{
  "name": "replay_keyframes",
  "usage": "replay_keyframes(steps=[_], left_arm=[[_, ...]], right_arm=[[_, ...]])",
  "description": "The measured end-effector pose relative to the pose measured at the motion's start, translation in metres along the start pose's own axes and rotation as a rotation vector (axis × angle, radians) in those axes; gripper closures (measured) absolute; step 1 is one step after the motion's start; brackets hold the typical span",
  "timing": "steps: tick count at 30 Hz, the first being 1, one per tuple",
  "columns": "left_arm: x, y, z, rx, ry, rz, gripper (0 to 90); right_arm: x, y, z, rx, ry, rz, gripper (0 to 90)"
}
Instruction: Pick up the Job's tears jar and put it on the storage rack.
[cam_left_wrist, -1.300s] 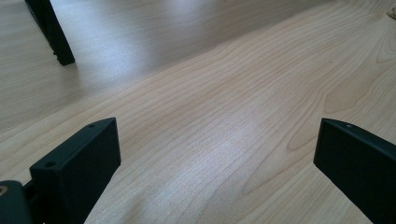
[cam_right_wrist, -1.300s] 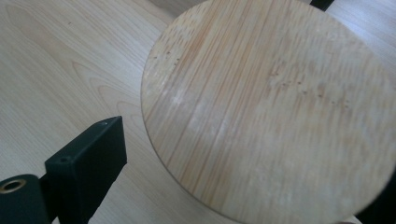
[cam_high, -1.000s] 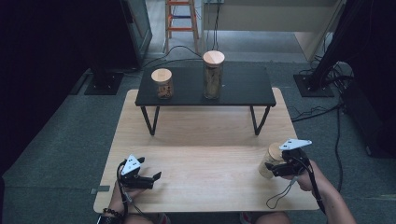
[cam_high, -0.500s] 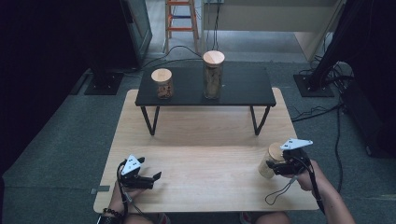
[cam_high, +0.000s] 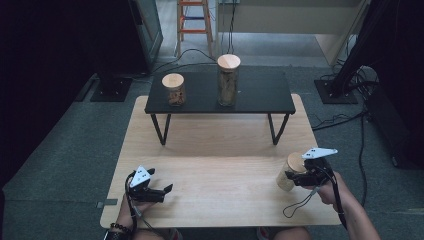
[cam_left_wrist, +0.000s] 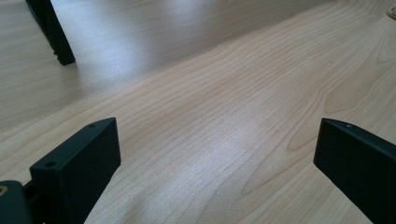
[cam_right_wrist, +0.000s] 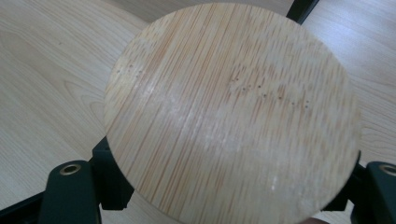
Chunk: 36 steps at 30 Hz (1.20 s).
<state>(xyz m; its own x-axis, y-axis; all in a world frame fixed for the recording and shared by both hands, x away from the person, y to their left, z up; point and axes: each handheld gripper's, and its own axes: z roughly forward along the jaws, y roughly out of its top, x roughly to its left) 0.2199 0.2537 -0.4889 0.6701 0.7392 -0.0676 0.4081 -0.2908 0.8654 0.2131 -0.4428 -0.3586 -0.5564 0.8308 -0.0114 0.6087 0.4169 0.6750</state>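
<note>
Near the right front corner of the wooden surface (cam_high: 215, 150), well in front of the black shelf (cam_high: 260, 92), a jar (cam_high: 287, 175) with a round bamboo lid (cam_right_wrist: 233, 112) stands upright, and the right tool (cam_high: 296, 179) has it by the body. Its jaws have just been closing and now sit against the jar's two sides; in the right gripper view they flank the jar below the lid's rim, so the jar lies squarely between them, with the lid's disc covering where the pads meet the glass.

The main risk, as I judge it, lies in that hidden contact: the wall is smooth and round, so if the pads bear off-centre or too low under the lid, a lift could let the jar rotate or slip out and tip onto the surface. A quick pull toward the shelf could also swing the jar's base against the shelf edge, or bring it against the two jars (cam_high: 174, 90) (cam_high: 228, 80) already standing on the shelf.

Toward the left front corner of the surface, the left tool (cam_high: 167, 190) rests low with its jaws spread wide over bare wood, gripping nothing, well apart from the jar.
</note>
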Motion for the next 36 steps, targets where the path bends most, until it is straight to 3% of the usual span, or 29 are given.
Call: replay_keyframes(steps=[16,36], left_arm=[[0.001,0.0,0.0,0.002,-0.004,0.0,0.7],[0.001,-0.001,0.0,-0.004,-0.006,-0.002,0.7]], right_arm=[[0.003,0.011,-0.004,0.009,-0.009,-0.023,25.2],[0.007,0.051,-0.024,0.006,-0.019,-0.077,25.2]])
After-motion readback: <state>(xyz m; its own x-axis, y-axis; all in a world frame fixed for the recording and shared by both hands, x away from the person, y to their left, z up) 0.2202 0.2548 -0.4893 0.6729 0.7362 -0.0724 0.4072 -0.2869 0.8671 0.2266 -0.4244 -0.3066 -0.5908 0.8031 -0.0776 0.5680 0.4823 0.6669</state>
